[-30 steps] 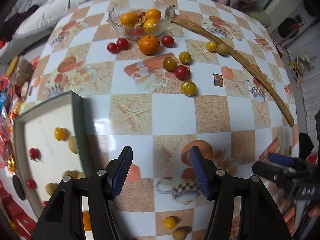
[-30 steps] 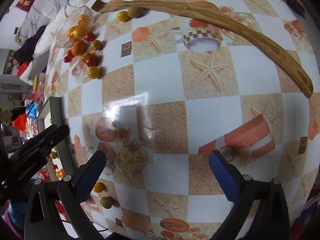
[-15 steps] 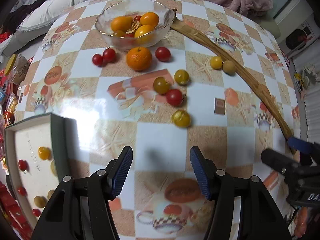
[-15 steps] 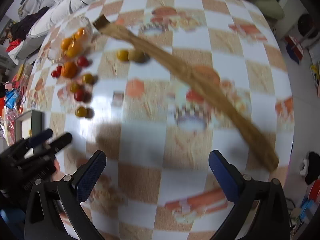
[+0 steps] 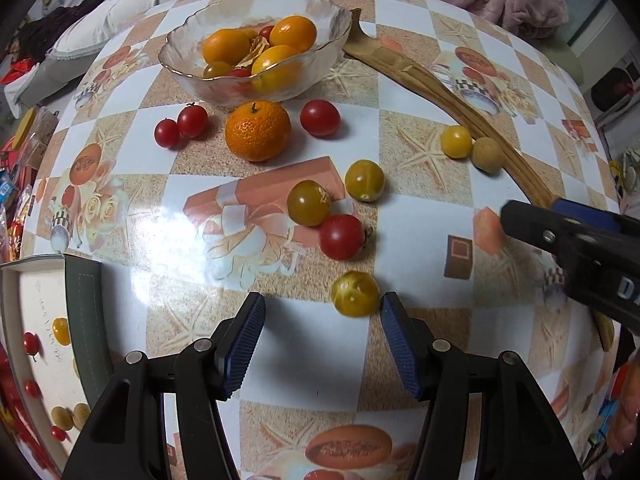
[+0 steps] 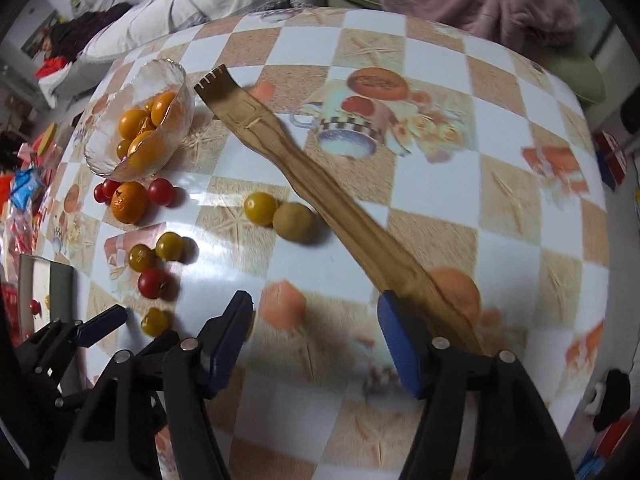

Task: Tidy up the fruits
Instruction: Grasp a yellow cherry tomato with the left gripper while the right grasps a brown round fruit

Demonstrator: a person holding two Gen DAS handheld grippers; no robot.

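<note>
My left gripper (image 5: 322, 342) hangs with fingers half spread, empty, a yellow tomato (image 5: 355, 294) just beyond its right fingertip. My right gripper (image 6: 316, 338) has just been narrowing its fingers, nothing between them, over the wooden scratcher (image 6: 328, 208). Farther left on the bench (image 5: 132, 92) stands the glass bowl (image 5: 256, 46) of oranges.

Ahead of the left gripper (image 5: 322, 338) a tomato (image 5: 355, 294) lay just before its right finger; beyond it sat more tomatoes, a mandarin (image 5: 258, 130), then the bowl (image 5: 256, 42). A tray (image 5: 82, 312) lay left.
</note>
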